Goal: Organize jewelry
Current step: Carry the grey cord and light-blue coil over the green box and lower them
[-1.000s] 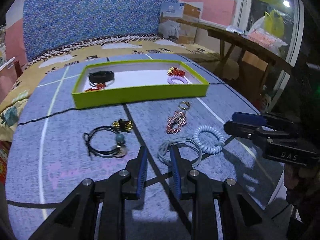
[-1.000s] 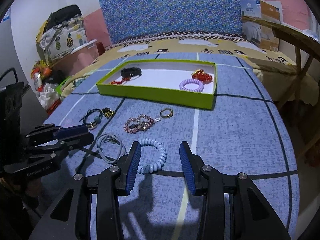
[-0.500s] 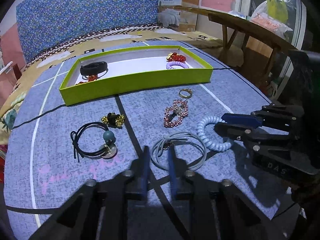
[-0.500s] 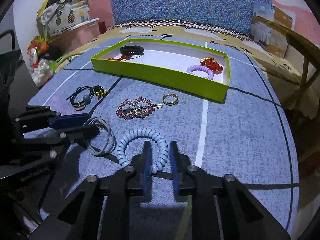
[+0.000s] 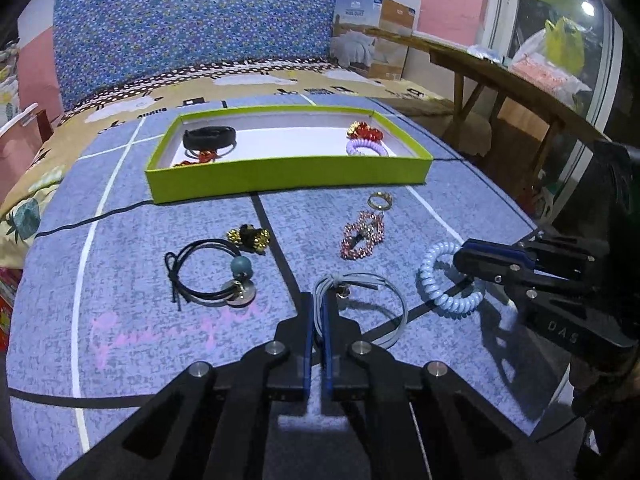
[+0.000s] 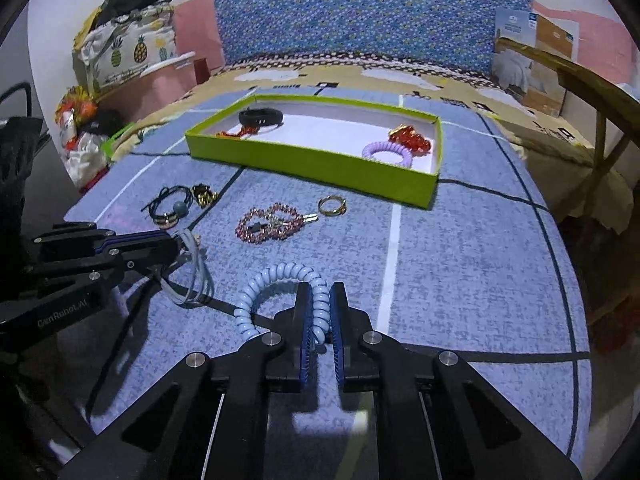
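My left gripper is shut on the grey cord bracelet, which hangs from it just above the blue cloth; it also shows in the right wrist view. My right gripper is shut on the pale blue spiral hair tie, also seen in the left wrist view. The green tray lies further back and holds a black band, a lilac spiral tie and red beads.
On the cloth lie a black cord bracelet with a blue bead, a gold and black clip, a pink bead chain and a gold ring. A wooden bench stands to the right.
Both grippers moved forward and down and closed: the left on the grey cord bracelet, the right on the pale blue spiral tie. Both items now sit slightly lifted.
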`<state>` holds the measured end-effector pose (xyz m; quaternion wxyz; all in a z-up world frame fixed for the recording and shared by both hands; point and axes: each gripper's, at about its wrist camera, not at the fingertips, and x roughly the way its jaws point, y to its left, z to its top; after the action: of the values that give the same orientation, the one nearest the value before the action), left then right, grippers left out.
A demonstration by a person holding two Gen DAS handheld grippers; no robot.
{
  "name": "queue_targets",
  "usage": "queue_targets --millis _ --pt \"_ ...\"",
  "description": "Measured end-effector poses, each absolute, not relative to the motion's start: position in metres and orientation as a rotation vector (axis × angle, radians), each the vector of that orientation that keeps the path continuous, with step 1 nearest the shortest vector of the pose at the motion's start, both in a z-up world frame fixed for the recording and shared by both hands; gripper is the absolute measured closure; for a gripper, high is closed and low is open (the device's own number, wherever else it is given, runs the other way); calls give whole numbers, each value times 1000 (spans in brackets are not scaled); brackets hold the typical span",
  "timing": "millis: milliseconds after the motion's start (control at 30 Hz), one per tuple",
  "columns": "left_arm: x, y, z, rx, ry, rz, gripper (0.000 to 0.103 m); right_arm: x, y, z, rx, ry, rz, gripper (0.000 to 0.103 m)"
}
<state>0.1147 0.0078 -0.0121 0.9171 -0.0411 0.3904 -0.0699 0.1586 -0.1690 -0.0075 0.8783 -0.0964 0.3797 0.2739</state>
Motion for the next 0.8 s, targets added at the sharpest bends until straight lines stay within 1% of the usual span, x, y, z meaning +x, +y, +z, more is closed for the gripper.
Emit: queue_targets --millis 433,800 --pt "101 33 8 -139 740 -104 99 160 -180 7 -132 761 563 94" --pt "118 42 14 -158 730 -87 99 176 -179 18 -127 734 559 94"
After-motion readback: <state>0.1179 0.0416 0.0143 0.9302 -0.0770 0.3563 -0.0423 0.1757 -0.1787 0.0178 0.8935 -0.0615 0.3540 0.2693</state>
